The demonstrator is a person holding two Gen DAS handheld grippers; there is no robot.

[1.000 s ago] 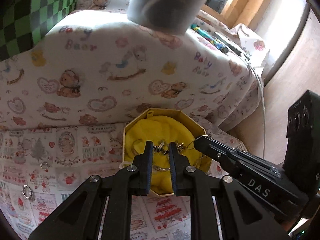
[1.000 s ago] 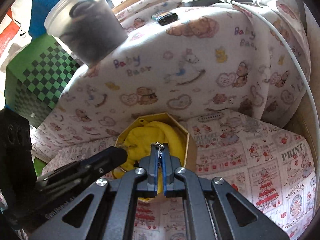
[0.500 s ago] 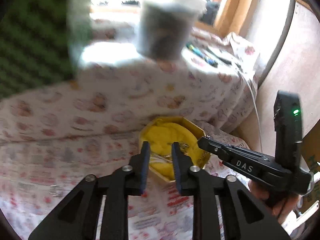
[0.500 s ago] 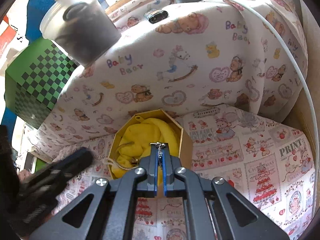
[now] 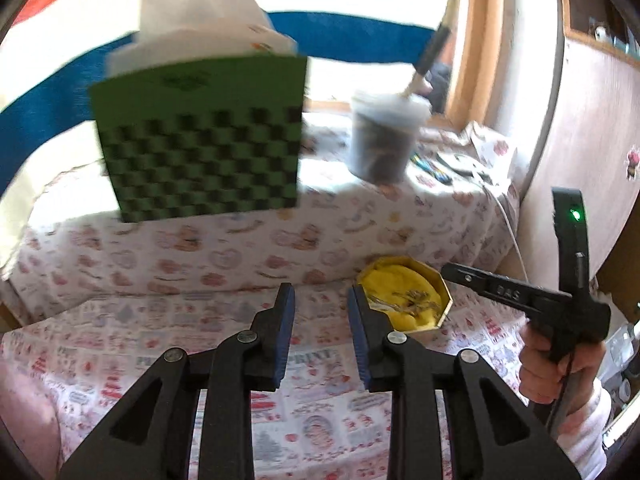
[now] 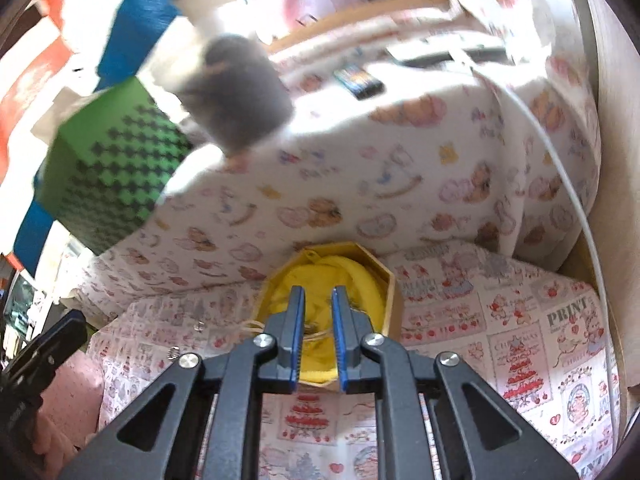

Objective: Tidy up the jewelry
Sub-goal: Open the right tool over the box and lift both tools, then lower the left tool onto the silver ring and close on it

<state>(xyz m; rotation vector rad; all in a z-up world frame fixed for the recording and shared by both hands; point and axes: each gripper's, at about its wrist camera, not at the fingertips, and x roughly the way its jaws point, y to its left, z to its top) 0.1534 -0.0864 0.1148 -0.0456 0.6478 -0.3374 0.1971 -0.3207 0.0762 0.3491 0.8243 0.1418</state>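
An octagonal gold box (image 5: 445, 298) lined with yellow cloth holds several pieces of jewelry (image 5: 408, 299); it also shows in the right wrist view (image 6: 394, 292). My left gripper (image 5: 321, 296) is open and empty, raised to the left of the box. My right gripper (image 6: 317, 295) is open and empty, just above the box's yellow lining; it shows from the side in the left wrist view (image 5: 452, 270). Two small rings (image 6: 173, 352) lie on the printed cloth left of the box.
A green checkered box (image 5: 200, 140) and a plastic cup (image 5: 384, 136) stand on the raised bear-print ledge behind. A white cable (image 6: 560, 152) runs down the right side. A wall (image 5: 580, 120) closes the right. The printed cloth (image 6: 520, 340) covers the table.
My right gripper has opened and let the chain drop into the box. My left gripper has opened wider and pulled back up and left, away from the box.
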